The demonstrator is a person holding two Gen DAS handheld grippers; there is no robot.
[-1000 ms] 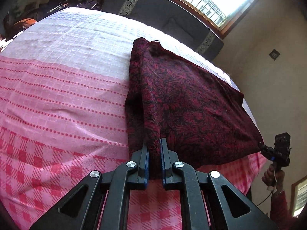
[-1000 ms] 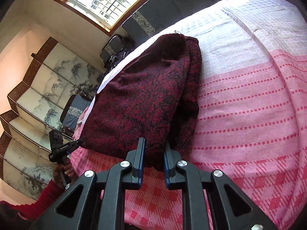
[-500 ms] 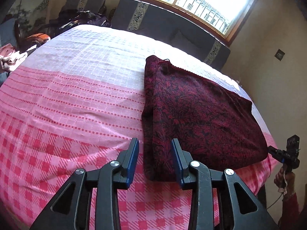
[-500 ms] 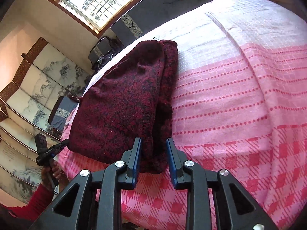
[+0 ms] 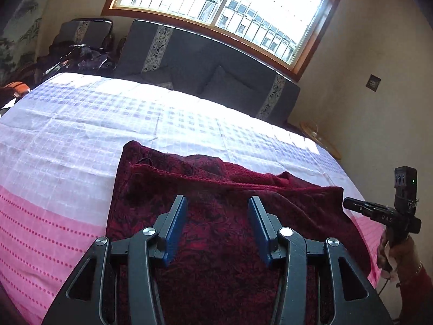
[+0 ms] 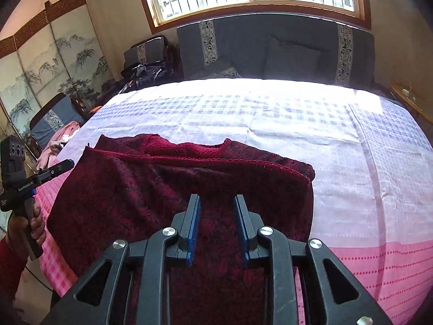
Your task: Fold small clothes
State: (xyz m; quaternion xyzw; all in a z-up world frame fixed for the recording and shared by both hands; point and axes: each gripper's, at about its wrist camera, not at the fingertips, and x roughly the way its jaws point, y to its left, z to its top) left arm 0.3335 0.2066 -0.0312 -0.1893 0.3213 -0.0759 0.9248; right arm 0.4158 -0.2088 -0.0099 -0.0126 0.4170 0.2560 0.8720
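Here my left gripper (image 5: 217, 203) hangs wide open over the near part of the garment (image 5: 216, 243), which lies folded on the bed (image 5: 81, 124); my right gripper (image 6: 217, 203) gapes above it too, gripping nothing.

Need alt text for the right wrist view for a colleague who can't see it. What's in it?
The right hand-held gripper, jaws open and holding nothing, sits over a dark red patterned garment lying folded on a bed with a pink and white checked bedsheet. The left hand-held gripper shows at the garment's left edge.
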